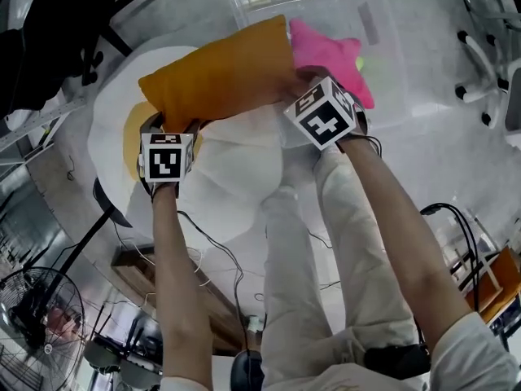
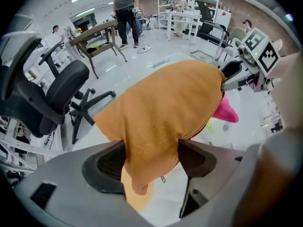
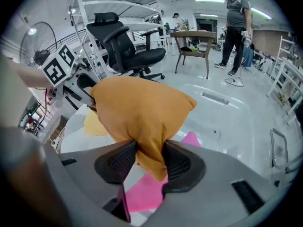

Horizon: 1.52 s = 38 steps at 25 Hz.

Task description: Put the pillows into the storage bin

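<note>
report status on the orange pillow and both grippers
Left gripper shut on orange pillow, right gripper too. Pillow aloft by clear bin. Pink pillow already inside; nothing seen blocking.

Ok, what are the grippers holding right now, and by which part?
The orange pillow: left gripper pinches a corner at one end, right gripper the opposite end.

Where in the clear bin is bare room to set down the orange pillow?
In the storage bin, the floor is bare beyond the pink pillow, up to the far wall. It is crowded at the near edge, where that pillow lies below the held orange pillow.
</note>
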{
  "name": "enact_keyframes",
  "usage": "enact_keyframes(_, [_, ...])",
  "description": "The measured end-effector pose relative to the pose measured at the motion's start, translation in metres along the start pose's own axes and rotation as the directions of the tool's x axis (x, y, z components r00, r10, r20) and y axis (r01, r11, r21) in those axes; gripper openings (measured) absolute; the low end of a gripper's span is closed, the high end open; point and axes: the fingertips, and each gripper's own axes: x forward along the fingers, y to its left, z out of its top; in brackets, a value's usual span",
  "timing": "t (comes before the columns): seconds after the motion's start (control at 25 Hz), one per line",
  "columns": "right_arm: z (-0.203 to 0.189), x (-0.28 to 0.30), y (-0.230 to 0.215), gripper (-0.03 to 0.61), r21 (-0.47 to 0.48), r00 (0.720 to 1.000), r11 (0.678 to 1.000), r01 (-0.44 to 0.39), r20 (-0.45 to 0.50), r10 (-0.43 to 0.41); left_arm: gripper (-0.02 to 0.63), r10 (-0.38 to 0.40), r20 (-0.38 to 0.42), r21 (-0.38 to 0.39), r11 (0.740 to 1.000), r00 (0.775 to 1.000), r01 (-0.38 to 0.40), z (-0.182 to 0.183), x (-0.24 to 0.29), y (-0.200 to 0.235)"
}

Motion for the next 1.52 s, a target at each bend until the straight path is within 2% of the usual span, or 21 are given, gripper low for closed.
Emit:
enact_keyframes(0.24, [-0.026,-0.021,-0.045,0.195,0.069,0.999,0.997,0.034,0.008,-0.035,0.360,-0.016,0.003,0.078,0.997,1.000,0.015,0.049,0.010,-0.033])
enact_keyframes(0.6, [-0.060,-0.045,-0.102,0.193,0.151,0.997,0.986,0.074,0.006,-0.076,0.356,-0.062,-0.008,0.150,0.987,0.998,0.063,0.109,0.030,-0.080])
enact_keyframes(1.04, [-0.114,-0.067,-0.169,0.192,0.290,0.992,0.949,0.122,0.003,-0.128,0.342,-0.093,-0.003,0.282,0.955,0.996,0.090,0.186,0.058,-0.140])
enact_keyframes(1.52, [-0.153,-0.068,-0.208,0.192,0.361,0.989,0.922,0.138,-0.008,-0.145,0.337,-0.115,-0.010,0.328,0.938,0.993,0.112,0.221,0.087,-0.178])
